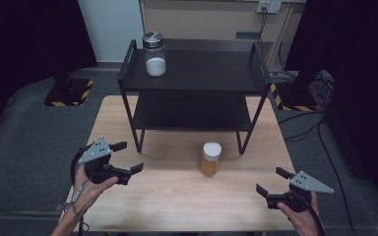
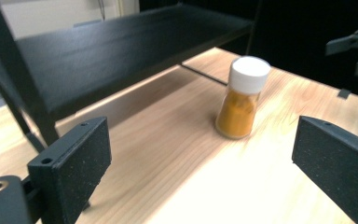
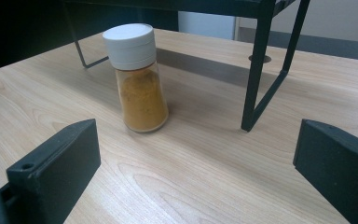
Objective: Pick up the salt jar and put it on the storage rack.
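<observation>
While both grippers, left (image 1: 128, 158) and right (image 1: 271, 182), hover spread and empty, the white-capped jar (image 1: 210, 159) of orange powder stands on the table (image 1: 177, 196) between them; a jar of white powder (image 1: 154, 54) tops the rack (image 1: 197, 73).

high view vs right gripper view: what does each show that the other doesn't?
High view alone: the jar of white powder with a metal lid on the top shelf of the black rack, the left gripper, and both of the person's hands holding the grippers.

Right gripper view alone: a close look along its own open black jaws, plus a round hole in the tabletop behind the rack's leg.

Both: the white-capped orange spice jar upright on the wooden table, the rack's front legs, and the right gripper.
</observation>
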Demonstrator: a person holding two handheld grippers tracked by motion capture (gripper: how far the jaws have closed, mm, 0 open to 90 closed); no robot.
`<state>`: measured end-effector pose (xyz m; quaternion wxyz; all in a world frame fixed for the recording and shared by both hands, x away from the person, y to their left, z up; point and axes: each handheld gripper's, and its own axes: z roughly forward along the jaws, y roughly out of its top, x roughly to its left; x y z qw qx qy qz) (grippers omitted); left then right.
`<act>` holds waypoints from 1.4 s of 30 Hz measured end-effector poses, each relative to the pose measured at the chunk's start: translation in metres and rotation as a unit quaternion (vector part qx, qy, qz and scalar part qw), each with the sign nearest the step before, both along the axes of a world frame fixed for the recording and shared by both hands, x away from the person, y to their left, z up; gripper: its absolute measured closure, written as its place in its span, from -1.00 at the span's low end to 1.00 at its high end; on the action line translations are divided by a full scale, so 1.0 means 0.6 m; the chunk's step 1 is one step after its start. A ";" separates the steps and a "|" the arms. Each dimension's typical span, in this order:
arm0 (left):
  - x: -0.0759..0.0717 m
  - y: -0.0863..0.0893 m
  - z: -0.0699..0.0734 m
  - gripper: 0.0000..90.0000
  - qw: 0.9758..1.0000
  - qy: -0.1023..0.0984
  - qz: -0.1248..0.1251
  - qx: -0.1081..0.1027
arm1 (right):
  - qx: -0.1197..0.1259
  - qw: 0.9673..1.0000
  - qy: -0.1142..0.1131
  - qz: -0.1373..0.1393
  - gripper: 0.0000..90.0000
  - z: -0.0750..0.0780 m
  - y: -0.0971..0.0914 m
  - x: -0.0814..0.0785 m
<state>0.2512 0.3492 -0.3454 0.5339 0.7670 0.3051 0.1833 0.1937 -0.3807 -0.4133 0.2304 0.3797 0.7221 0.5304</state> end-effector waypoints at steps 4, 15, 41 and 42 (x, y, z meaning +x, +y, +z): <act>-0.003 0.006 -0.026 -0.92 1.000 0.012 0.009 -0.004 | 0.000 1.000 0.001 0.001 -0.98 0.000 0.000 0.000; -0.007 0.007 -0.062 -0.93 0.999 0.031 0.018 0.002 | -0.002 1.000 0.001 0.001 -0.98 0.000 0.001 0.001; -0.011 0.026 -0.087 -0.95 1.000 0.007 -0.010 -0.022 | -0.006 1.000 0.001 -0.001 -0.98 0.001 0.002 0.001; -0.012 0.027 -0.089 -0.95 1.000 0.006 -0.007 -0.026 | -0.006 1.000 0.001 -0.001 -0.98 0.001 0.002 0.001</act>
